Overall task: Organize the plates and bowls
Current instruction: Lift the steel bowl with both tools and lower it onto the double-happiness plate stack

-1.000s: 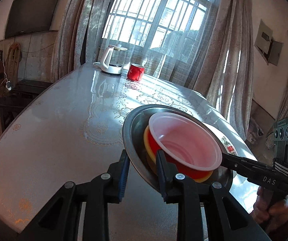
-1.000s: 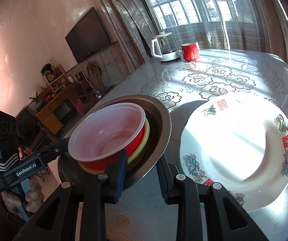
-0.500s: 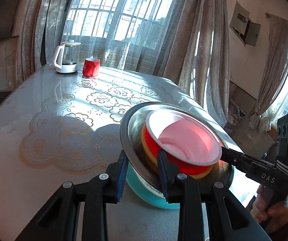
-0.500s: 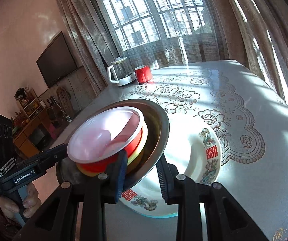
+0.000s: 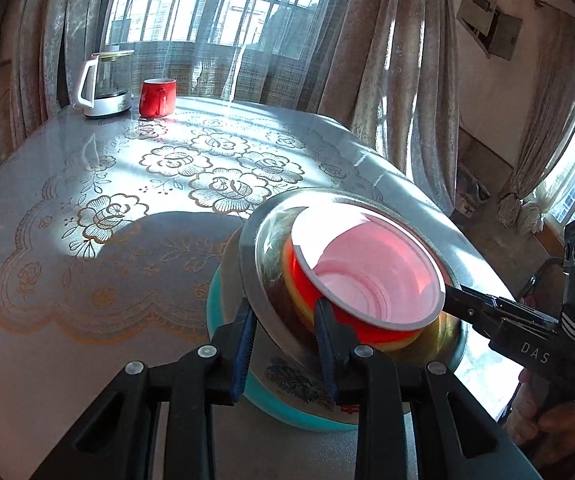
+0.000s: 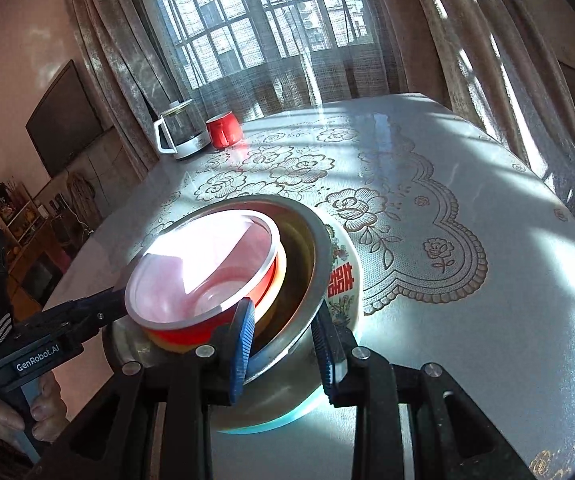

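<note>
A steel bowl holds a nested stack: a yellow bowl, a red bowl and a clear plastic bowl on top. My left gripper is shut on the steel rim at its near side. My right gripper is shut on the opposite rim and shows in the left wrist view too. The steel bowl hangs tilted right over a white floral plate with a teal underside; whether they touch I cannot tell.
A glass kettle and a red mug stand at the table's far end by the curtained window. The lace-patterned tablecloth spreads to the right of the plate. A person's hand grips the right handle.
Both grippers have carried the steel bowl with its stack sideways and slightly down, from beside the floral plate to right over it. Their grip on the rim is unchanged.
</note>
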Action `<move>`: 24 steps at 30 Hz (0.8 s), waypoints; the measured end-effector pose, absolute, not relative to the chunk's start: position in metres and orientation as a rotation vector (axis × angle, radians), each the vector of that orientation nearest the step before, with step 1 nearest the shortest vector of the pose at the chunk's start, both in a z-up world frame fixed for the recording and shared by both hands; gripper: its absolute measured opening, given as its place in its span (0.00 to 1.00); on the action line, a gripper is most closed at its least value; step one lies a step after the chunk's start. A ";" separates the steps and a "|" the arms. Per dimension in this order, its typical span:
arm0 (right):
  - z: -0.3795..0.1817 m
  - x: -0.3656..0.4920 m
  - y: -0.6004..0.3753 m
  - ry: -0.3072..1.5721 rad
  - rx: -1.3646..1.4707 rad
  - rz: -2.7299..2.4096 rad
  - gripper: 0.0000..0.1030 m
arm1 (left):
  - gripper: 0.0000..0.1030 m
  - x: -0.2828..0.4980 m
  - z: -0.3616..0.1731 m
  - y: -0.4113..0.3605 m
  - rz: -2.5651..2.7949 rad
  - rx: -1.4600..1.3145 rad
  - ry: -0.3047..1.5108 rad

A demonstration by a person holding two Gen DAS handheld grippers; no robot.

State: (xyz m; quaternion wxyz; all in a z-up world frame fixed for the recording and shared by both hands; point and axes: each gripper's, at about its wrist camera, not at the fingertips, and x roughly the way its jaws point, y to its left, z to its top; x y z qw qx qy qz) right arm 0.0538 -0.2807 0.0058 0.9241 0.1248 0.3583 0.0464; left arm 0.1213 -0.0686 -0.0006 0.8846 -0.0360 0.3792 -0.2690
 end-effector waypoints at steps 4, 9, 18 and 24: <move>0.003 0.056 -0.282 0.743 0.256 0.088 0.28 | 0.28 0.122 -0.004 -0.068 -0.564 -0.082 0.807; 0.004 0.056 -0.285 0.747 0.261 0.077 0.28 | 0.28 0.119 -0.004 -0.071 -0.567 -0.071 0.813; 0.005 0.052 -0.293 0.741 0.343 0.104 0.32 | 0.30 0.113 -0.004 -0.068 -0.573 -0.084 0.820; 0.011 0.045 -0.306 0.694 0.416 0.076 0.37 | 0.32 0.108 -0.002 -0.067 -0.564 -0.081 0.813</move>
